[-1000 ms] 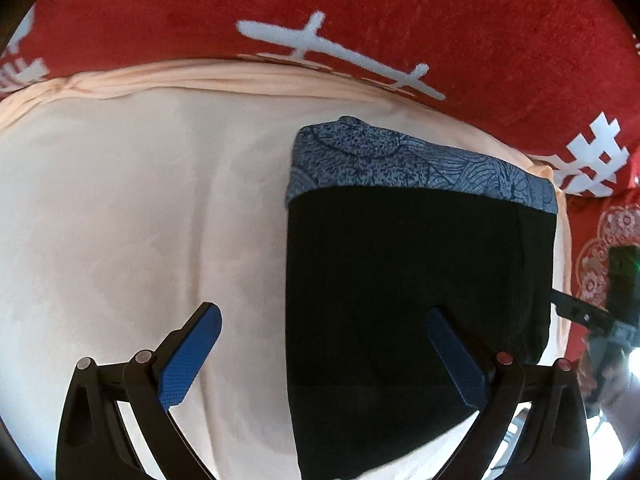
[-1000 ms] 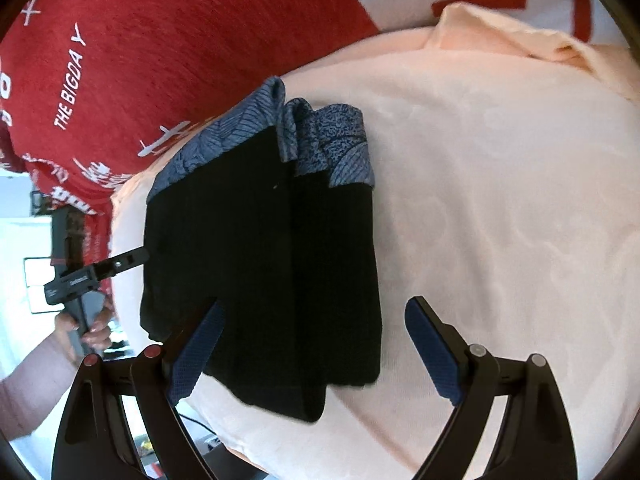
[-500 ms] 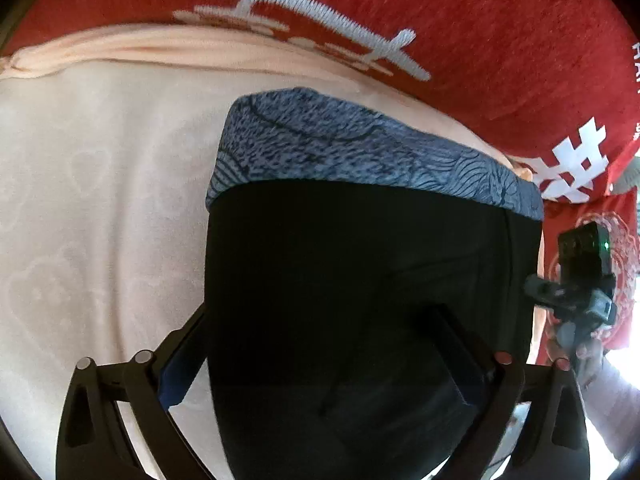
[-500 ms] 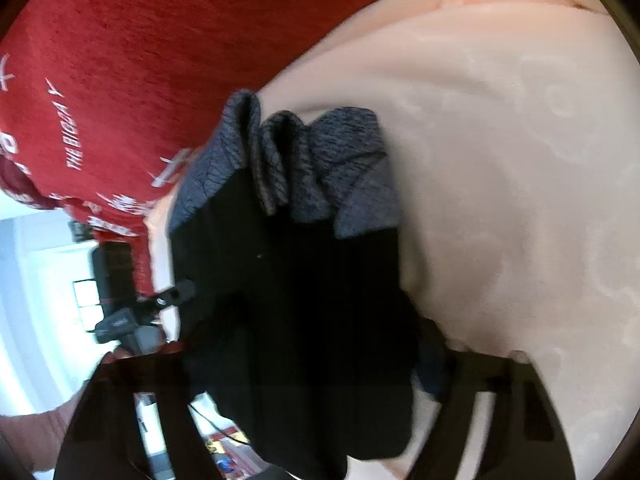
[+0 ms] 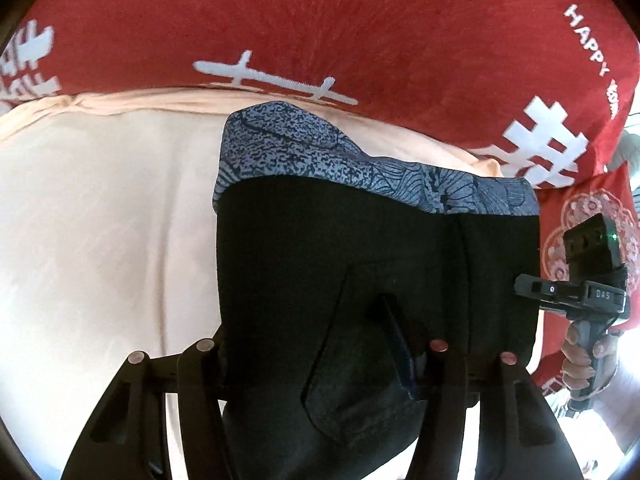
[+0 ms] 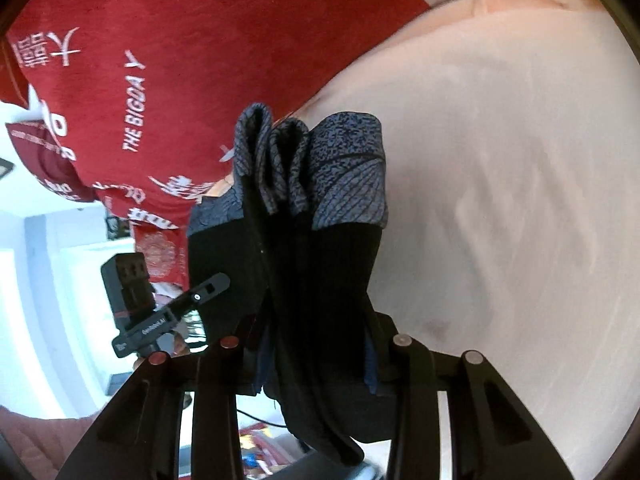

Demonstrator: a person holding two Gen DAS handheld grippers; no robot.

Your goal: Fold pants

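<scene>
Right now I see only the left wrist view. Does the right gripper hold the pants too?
Observer: Yes. The right gripper is closed on the pants; black fabric fills the gap between its fingers.
Operator: Does it hold one layer or more?
Observer: More. From that side the waistband shows at least three folds standing side by side.
</scene>
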